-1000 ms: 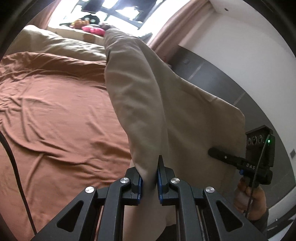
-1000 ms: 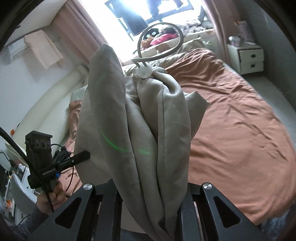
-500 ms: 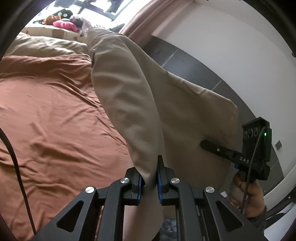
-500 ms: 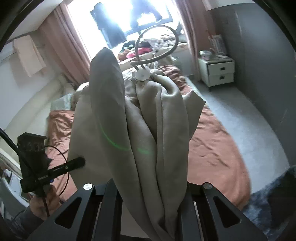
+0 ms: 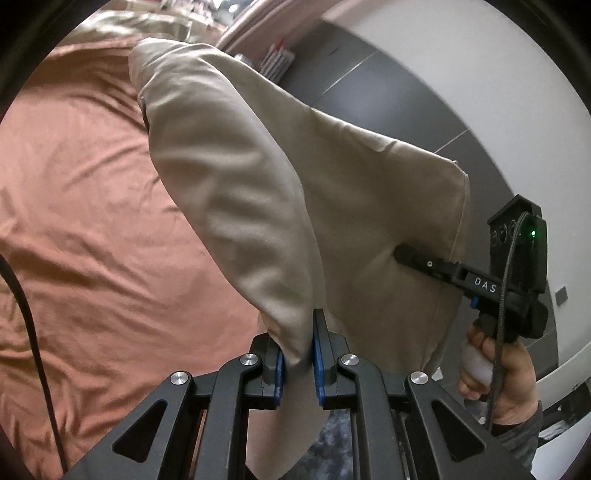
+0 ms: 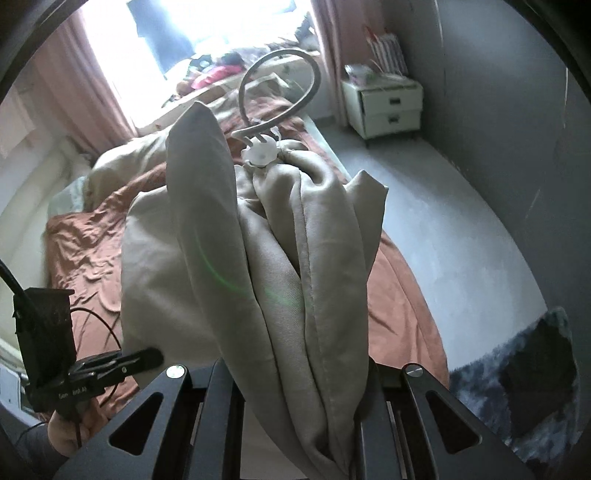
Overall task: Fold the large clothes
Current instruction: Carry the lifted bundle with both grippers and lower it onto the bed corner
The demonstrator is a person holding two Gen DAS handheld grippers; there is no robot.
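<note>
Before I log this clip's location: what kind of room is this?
Most likely a bedroom. A bed with a rumpled rust-brown sheet fills the middle, a white two-drawer nightstand stands beside it, and pink curtains frame a bright window.

One beige garment (image 5: pixel 258 192), one hanger (image 6: pixel 273 99), two grippers, left (image 5: pixel 297 347) and right (image 5: pixel 402 254), one bed (image 5: pixel 92 229), one nightstand (image 6: pixel 388 107) with two drawers, one rug (image 6: pixel 517 376).

"DAS" (white) on right gripper (image 5: pixel 402 254).

The hanging beige garment (image 5: pixel 258 192) fills the space between both claws; the rust bedspread (image 5: pixel 92 221) beneath lies open.
</note>
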